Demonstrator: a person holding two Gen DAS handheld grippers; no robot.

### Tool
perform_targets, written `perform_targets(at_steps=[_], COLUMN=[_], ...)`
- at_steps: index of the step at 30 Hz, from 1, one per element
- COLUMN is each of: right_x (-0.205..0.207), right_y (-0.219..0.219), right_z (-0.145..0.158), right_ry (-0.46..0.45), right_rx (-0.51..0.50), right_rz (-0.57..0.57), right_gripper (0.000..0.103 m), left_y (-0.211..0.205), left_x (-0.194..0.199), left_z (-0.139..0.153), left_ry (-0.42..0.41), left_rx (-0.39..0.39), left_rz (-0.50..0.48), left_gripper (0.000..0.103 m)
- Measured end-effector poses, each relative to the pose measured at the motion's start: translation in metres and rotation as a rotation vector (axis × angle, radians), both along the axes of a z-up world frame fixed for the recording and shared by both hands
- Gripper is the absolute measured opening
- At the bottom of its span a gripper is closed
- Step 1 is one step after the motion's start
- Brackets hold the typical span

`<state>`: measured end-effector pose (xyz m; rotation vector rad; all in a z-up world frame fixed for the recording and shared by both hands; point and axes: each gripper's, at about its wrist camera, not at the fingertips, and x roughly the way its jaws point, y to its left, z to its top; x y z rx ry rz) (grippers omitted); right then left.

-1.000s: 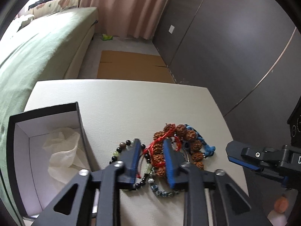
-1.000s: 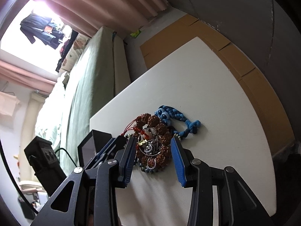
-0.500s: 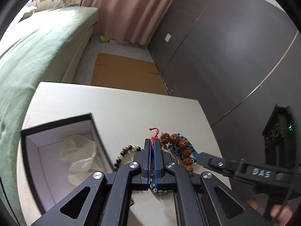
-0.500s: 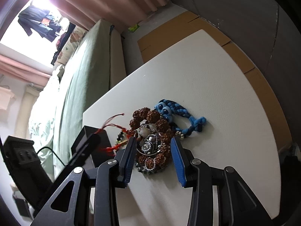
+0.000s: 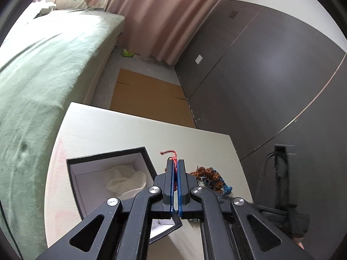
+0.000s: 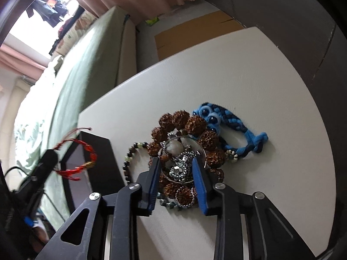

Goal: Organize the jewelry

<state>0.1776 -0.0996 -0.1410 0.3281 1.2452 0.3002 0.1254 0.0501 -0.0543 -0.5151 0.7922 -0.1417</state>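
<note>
My left gripper point(image 5: 175, 162) is shut on a red cord bracelet point(image 5: 170, 153) and holds it up beside the open black box point(image 5: 108, 158), which has white tissue point(image 5: 125, 182) inside. In the right wrist view the red bracelet point(image 6: 83, 158) hangs from the left gripper point(image 6: 51, 155) above the box point(image 6: 97, 162). My right gripper point(image 6: 175, 162) is open, low over the jewelry pile: a silver beaded piece point(image 6: 180, 166), a brown seed-bead bracelet point(image 6: 195, 125), a blue braided bracelet point(image 6: 236, 125) and a dark bead bracelet point(image 6: 128, 162).
The white table point(image 6: 238, 75) ends close behind the pile. A green bed point(image 5: 43, 65) runs along the left. Cardboard point(image 5: 147, 97) lies on the floor beyond the table. A dark wardrobe wall point(image 5: 260, 75) stands at the right.
My left gripper closed on the red bracelet, pulled it out of the pile and lifted it toward the box. My right gripper moved slightly lower over the pile and stayed open.
</note>
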Motion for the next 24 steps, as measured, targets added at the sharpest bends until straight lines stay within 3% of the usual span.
perform_targets(at_steps=[12,16,24], right_x=[-0.004,-0.005,-0.002], right_y=[0.005,0.018,0.027], right_z=[0.000,0.003,0.001], right_ry=[-0.009,-0.008,-0.032], right_rx=[-0.134,-0.192,-0.222], right_rz=[0.018,0.070,0.107], right_gripper=[0.022,0.023,0.028], left_y=[0.022,0.024,0.027], left_x=[-0.008,-0.015,-0.028], left_z=[0.009,0.014,0.021], left_ry=[-0.010,-0.020,-0.022], left_rx=[-0.021,-0.015,0.002], left_rz=[0.032,0.045,0.057], left_gripper=[0.001,0.001,0.001])
